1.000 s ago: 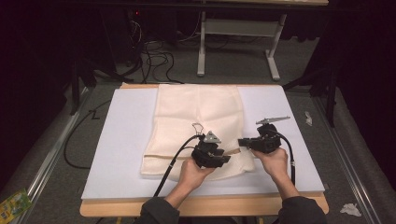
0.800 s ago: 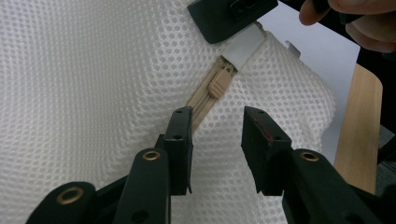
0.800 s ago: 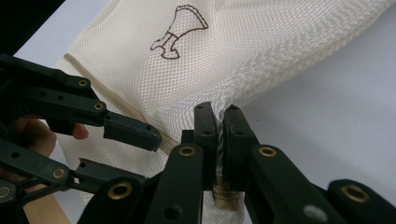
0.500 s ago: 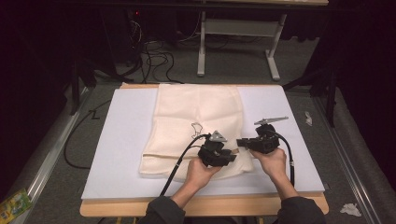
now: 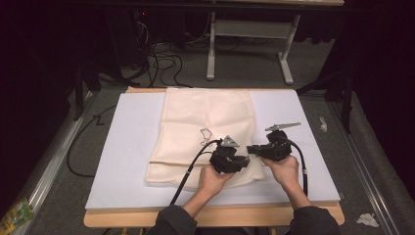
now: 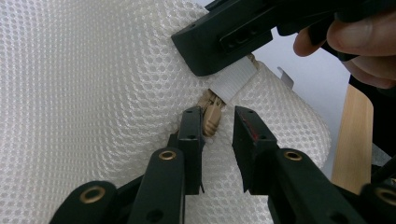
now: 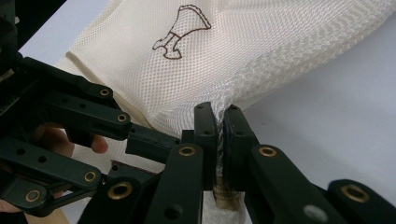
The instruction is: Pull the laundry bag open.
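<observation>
A cream mesh bag (image 5: 205,122) with a small brown printed figure (image 7: 180,30) lies flat on the white board (image 5: 127,147). At its near right corner my right gripper (image 7: 218,114) is shut on the bag's mesh edge, just by the zip's end. My left gripper (image 6: 217,116) is open, and the tan zip pull (image 6: 211,116) lies between its jaws, against the left one. In the high view the left gripper (image 5: 241,161) and right gripper (image 5: 252,149) meet tip to tip at that corner. The right gripper's jaw (image 6: 219,46) shows just beyond the pull.
The white board rests on a wooden table whose front edge (image 5: 210,215) runs under the person's forearms. Bare board lies to the left and right of the bag. Cables (image 5: 161,58) and a grey table frame (image 5: 249,29) stand on the floor beyond.
My left gripper has shifted a little to the right, closing in on the right gripper at the bag's corner. The right gripper has stayed in place.
</observation>
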`<state>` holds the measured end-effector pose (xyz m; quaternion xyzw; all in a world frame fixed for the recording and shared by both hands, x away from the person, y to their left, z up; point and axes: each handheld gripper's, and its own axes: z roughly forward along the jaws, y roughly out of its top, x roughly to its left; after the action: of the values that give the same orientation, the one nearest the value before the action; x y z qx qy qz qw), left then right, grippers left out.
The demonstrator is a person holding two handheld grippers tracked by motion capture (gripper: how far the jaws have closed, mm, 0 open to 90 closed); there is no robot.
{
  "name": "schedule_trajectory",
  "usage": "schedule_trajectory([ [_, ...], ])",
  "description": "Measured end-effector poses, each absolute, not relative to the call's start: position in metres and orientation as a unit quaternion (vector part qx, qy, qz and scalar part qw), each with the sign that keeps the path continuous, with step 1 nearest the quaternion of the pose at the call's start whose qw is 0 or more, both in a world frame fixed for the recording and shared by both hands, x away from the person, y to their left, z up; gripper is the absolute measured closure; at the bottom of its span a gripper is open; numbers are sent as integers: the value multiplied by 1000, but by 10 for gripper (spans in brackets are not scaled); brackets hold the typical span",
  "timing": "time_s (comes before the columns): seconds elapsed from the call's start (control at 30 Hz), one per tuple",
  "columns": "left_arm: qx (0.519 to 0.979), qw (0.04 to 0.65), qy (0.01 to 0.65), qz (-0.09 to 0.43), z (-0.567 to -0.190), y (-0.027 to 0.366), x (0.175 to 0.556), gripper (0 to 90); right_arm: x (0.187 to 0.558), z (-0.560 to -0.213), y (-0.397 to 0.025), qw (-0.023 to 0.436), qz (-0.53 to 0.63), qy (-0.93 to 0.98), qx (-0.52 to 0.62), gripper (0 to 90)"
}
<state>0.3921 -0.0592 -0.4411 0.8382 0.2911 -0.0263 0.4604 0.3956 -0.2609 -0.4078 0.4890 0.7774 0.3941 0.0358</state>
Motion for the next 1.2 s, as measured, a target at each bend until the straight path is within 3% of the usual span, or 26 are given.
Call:
schedule_trajectory([
  [0.37,839,461,289,-28,-443,-61,394,856,396,-408,-260,36,393,780,486,875],
  [0.63,841,459,286,-28,-442,-60,394,869,395,-408,-258,43,387,786,481,870],
  [0.9,839,461,289,-23,-441,-59,394,870,394,-408,-257,41,382,792,475,792],
  [1.2,840,458,290,-24,-441,-57,395,871,394,-411,-254,41,368,801,471,858],
])
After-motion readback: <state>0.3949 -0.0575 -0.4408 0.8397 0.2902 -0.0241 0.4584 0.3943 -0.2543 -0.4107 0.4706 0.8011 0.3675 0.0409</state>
